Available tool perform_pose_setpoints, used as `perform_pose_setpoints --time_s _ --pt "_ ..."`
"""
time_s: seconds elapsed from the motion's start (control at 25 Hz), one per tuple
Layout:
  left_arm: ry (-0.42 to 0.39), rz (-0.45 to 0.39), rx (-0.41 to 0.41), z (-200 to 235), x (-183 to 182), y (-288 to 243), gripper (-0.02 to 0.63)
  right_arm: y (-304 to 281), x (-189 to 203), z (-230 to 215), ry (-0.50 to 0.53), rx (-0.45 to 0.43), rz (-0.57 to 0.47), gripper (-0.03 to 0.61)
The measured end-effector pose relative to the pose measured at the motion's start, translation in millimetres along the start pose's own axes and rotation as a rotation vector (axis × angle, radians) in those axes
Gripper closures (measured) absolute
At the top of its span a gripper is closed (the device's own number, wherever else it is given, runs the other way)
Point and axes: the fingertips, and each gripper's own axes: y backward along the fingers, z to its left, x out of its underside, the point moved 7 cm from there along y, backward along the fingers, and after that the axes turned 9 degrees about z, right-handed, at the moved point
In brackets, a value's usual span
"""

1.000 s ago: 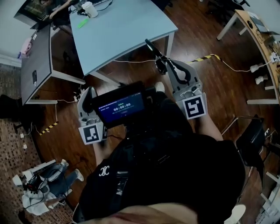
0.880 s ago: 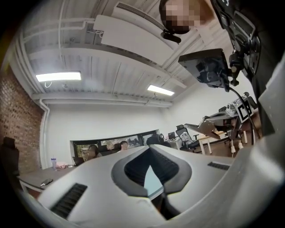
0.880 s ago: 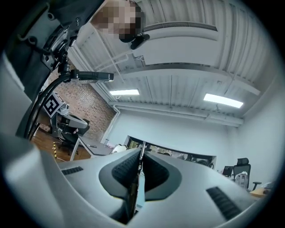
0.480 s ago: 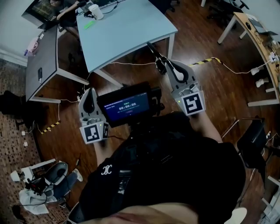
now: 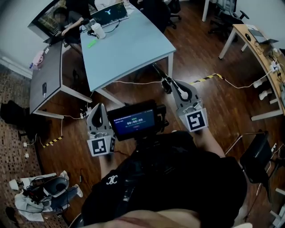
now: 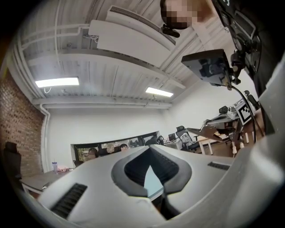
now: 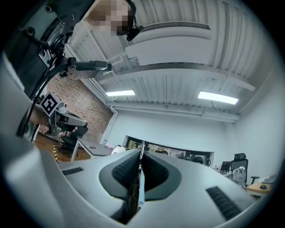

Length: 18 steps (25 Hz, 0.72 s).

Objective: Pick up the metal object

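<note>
Right gripper (image 7: 140, 153) clamped on the thin metal object (image 7: 139, 176); left gripper (image 6: 149, 148) pinched closed, empty; cup (image 5: 99, 32) on table (image 5: 133, 44), contents unseen

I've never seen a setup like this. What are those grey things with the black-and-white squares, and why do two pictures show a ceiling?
There is no robot: a person holds a hand tool with two jaws in each hand, the left gripper and the right gripper. The patterned squares are marker cubes on them. The top-down picture comes from a camera on the person's head; a small screen sits between the grippers. The two round pictures come from cameras riding on the grippers and looking along their jaws, hence the ceiling and office beyond. The left jaws are together and empty. The right jaws are shut on the metal object, a thin dark piece sticking out ahead. In front stands a light blue table with a white cup, a green item and a laptop at its far end.
</note>
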Motion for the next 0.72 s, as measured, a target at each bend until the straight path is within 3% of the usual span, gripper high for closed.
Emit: perform_pose_setpoints --time_s 0.28,0.72 --pt "-0.008 0.000 -0.008 -23 -10 -1 0.617 16 4 -17 -0.009 -0.011 -0.002 0.595" --pt "-0.017 0.017 -0.014 -24 -7 4 0.617 14 9 -12 -0.023 -0.030 -0.009 0.595"
